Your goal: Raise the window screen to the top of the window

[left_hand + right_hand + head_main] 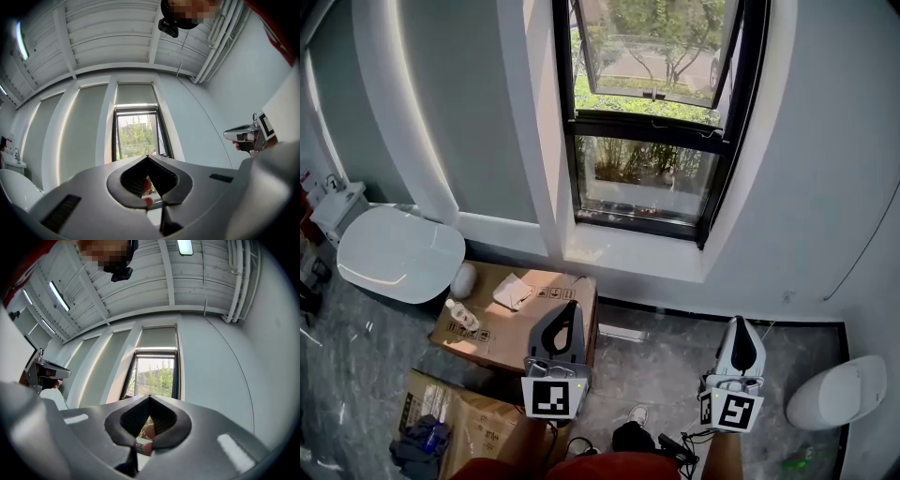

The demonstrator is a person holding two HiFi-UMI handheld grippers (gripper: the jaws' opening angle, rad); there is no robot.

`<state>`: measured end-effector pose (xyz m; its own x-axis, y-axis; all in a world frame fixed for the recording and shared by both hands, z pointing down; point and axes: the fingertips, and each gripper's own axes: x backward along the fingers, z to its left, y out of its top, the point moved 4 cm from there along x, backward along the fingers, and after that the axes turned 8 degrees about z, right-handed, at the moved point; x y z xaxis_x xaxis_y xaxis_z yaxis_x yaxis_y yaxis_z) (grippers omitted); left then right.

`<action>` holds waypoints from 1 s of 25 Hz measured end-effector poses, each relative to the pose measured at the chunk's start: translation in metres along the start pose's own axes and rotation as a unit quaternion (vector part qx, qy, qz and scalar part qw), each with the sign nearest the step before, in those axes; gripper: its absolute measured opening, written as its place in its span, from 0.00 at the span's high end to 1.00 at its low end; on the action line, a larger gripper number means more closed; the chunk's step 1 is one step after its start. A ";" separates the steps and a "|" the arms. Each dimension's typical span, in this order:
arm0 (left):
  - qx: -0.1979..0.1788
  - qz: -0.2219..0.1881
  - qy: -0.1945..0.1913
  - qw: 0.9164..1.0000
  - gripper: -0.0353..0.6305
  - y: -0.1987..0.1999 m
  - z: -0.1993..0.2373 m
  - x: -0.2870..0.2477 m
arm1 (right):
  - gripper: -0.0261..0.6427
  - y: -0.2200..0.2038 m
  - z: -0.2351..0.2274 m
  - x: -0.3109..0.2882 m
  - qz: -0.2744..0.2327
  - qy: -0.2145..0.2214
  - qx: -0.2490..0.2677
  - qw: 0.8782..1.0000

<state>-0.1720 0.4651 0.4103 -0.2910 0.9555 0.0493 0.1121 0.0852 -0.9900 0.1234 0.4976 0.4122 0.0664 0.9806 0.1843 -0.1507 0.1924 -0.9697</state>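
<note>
- Grey-walled room, dark stone floor (666,352). Toilet (394,253) at left, cardboard box (520,319) on the floor below the sill.
- The window (649,127) is tall and black-framed, set in a recess ahead of us. Upper sash is swung open with greenery outside.
- Window screen: we judge it sits inside that frame, but we can't pick out its mesh or bottom rail in any view, so its height is unknown.
- Left tool (569,311): jaws fully together, holding nothing.
- Right tool (741,325): same, closed and empty.
- Pose: both tools are low in front of the body, side by side but apart. They point at the window, tipped slightly up, and are well short of the frame.
- Handling, our guess: the mesh is light, limp and easy to tear or pop from its tracks. The bottom rail should be stiff.
- So we'd grip the rail or its pull tab, never the mesh.
- One tool near each end would keep it level and stop it jamming.
- If it's spring-loaded, it may snap upward once moving.
</note>
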 end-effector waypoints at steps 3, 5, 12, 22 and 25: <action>0.000 -0.001 0.003 1.000 0.94 0.002 -0.003 -0.024 | 0.95 -0.003 -0.009 -0.022 0.000 0.003 0.012 1.000; 0.004 -0.003 0.005 1.000 0.94 0.002 -0.006 -0.040 | 0.95 -0.007 -0.017 -0.034 0.002 0.005 0.017 1.000; 0.005 -0.003 0.010 1.000 0.94 0.008 -0.024 -0.089 | 0.95 -0.014 -0.052 -0.077 -0.002 0.011 0.019 1.000; -0.015 0.001 0.022 1.000 0.94 0.012 -0.058 -0.137 | 0.95 -0.035 -0.096 -0.115 -0.010 0.019 0.002 1.000; -0.012 -0.002 0.025 1.000 0.94 0.014 -0.061 -0.145 | 0.95 -0.038 -0.101 -0.123 -0.014 0.021 -0.002 1.000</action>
<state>-0.0701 0.3451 0.3971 -0.2430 0.9682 0.0602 0.1333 0.0948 -0.9865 0.2207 0.3661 0.4104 0.1115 0.9725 0.2046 -0.1450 0.2196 -0.9648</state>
